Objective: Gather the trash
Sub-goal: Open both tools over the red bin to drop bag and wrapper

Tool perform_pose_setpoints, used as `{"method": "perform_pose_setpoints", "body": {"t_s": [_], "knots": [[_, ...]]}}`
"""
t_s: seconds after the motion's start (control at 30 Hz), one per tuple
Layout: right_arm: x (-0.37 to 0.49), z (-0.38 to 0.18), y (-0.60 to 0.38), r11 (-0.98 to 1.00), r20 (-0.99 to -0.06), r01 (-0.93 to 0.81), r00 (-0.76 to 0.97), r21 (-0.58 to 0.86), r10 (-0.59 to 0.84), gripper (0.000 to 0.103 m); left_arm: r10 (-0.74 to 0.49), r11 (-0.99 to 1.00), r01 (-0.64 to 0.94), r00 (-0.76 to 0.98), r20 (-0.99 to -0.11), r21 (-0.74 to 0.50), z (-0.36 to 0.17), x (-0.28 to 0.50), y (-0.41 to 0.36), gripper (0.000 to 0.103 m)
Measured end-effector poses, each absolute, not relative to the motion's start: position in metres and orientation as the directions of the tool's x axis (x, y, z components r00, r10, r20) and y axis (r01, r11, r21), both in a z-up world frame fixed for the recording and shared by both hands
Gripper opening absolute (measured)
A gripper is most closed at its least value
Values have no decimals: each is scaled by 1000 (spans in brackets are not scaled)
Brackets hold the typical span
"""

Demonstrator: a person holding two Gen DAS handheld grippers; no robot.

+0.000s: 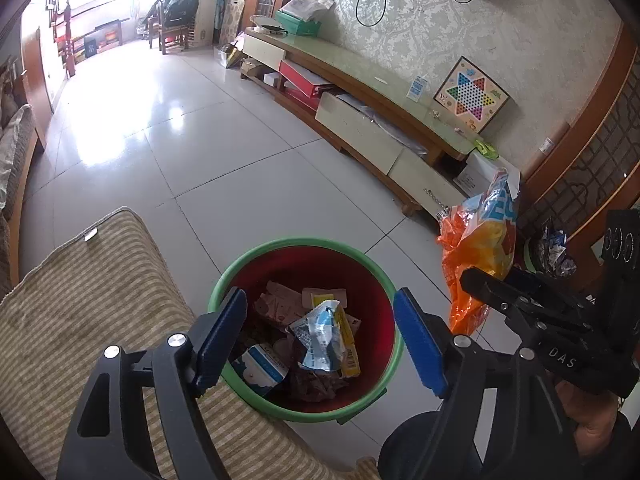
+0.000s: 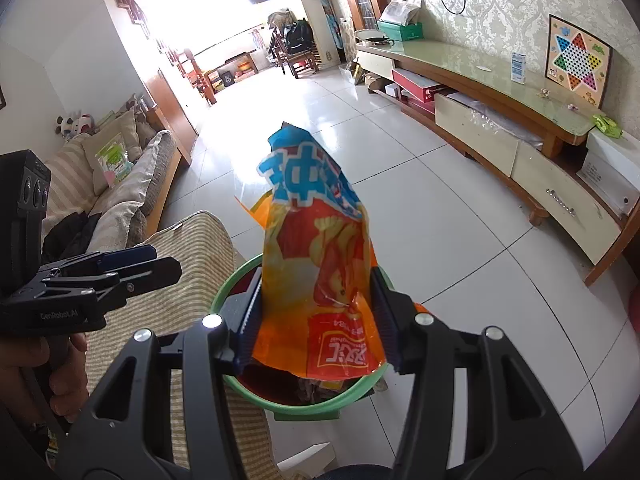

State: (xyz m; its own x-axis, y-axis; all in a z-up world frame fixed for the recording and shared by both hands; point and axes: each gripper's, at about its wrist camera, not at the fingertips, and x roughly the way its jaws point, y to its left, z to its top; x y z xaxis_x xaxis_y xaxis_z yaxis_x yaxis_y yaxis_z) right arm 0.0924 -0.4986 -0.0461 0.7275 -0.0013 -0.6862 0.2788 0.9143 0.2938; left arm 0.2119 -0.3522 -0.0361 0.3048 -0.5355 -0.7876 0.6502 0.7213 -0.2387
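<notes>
Blue-padded jaws of the left gripper point(image 1: 320, 340) stand wide and empty above a green-rimmed red bin point(image 1: 362, 258) of crumpled wrappers point(image 1: 322, 334); the right gripper point(image 2: 318, 320) clamps a glossy orange snack bag point(image 2: 320, 264) over the rim, bare white tiles point(image 1: 224, 160) beyond, a striped cushion point(image 1: 92, 304) alongside.

One bin point(image 1: 304, 248), one orange bag point(image 2: 320, 264), two grippers point(image 1: 320, 340).

A crumpled orange-and-blue plastic snack bag point(image 2: 320, 264) stands upright above a round red bin with a green rim point(image 1: 224, 280), which sits on the floor holding crumpled wrappers point(image 1: 320, 336).
</notes>
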Motion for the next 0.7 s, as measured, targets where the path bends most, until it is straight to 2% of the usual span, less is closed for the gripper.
{"method": "perform_pose_setpoints", "body": {"t_s": [0.2, 0.7], "knots": [[104, -46, -487, 923, -688, 249, 726, 293, 22, 49, -529, 741, 629, 333, -781, -234, -31, 215, -334, 79], [147, -49, -446, 939, -679, 162, 728, 303, 94, 49, -477, 811, 546, 405, -780, -212, -23, 233, -259, 80]]}}
